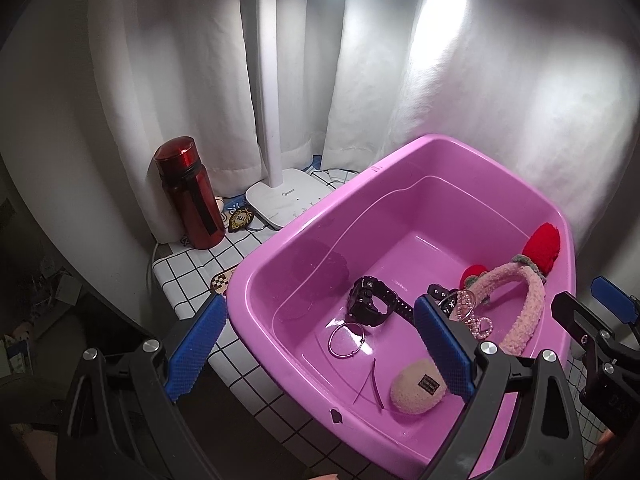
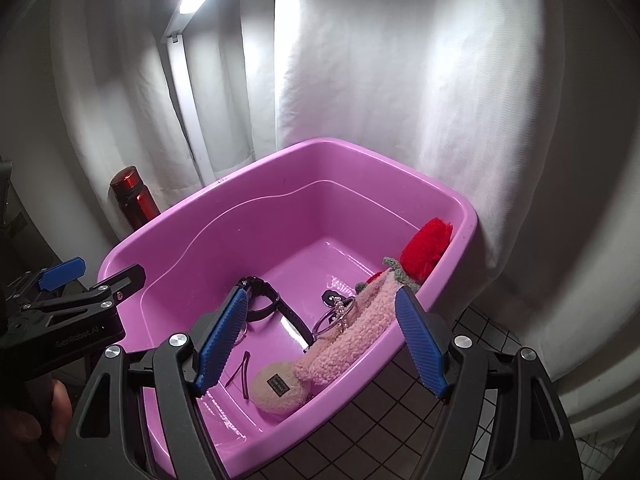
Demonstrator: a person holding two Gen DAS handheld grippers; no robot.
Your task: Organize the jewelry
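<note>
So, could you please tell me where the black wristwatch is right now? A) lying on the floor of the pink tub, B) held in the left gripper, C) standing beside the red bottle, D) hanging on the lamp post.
A: the black wristwatch lies on the floor of the pink tub, near the silver ring, and touches neither gripper.

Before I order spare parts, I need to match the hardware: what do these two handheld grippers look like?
Both match. The left gripper and right gripper have black angular frames with cut-out openings and silver round bolts. Each finger carries a blue ribbed pad. The left gripper's body shows faint printed lettering in the right camera view. No cables or sleeves are visible.
</note>
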